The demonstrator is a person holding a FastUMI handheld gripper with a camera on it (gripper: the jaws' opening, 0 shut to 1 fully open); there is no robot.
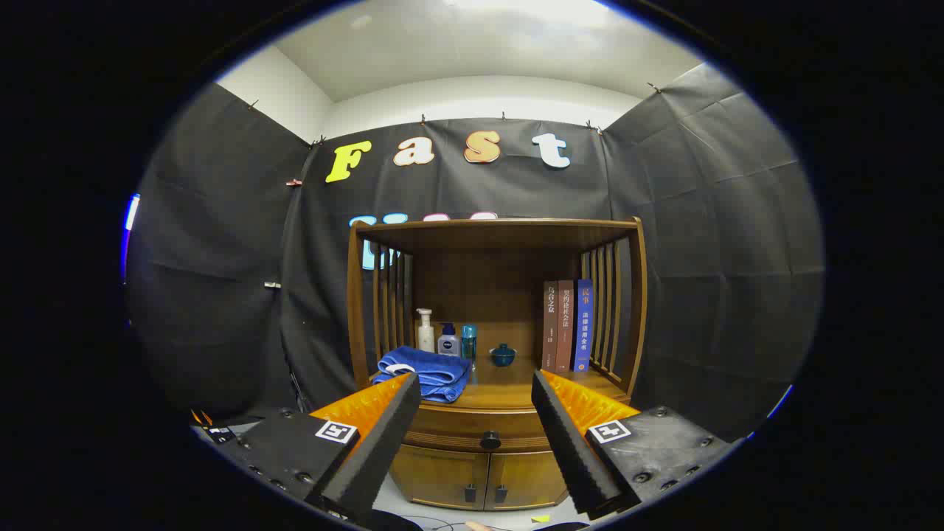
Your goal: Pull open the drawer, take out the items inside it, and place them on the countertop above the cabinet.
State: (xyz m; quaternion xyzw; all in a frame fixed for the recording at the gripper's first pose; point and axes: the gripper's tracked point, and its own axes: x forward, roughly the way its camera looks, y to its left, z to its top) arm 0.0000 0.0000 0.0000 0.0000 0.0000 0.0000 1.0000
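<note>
Step in hand: approach, judged; the drawer (483,428) is closed, low centre of frame, its dark round knob (490,441) beyond and between the fingers. The gripper (476,398) has its jaws released and wide, holding nothing. Next move calls for closing on the knob squarely. Countertop (509,394) above carries a folded blue towel (428,372).

A booth staged as a home corner

Black cloth (221,243) is pinned up as walls around a wooden cabinet (490,310), on which household goods are set out: books (566,324), bottles (442,335) (three, by a towel (428,372)) and a bowl (503,355).
</note>
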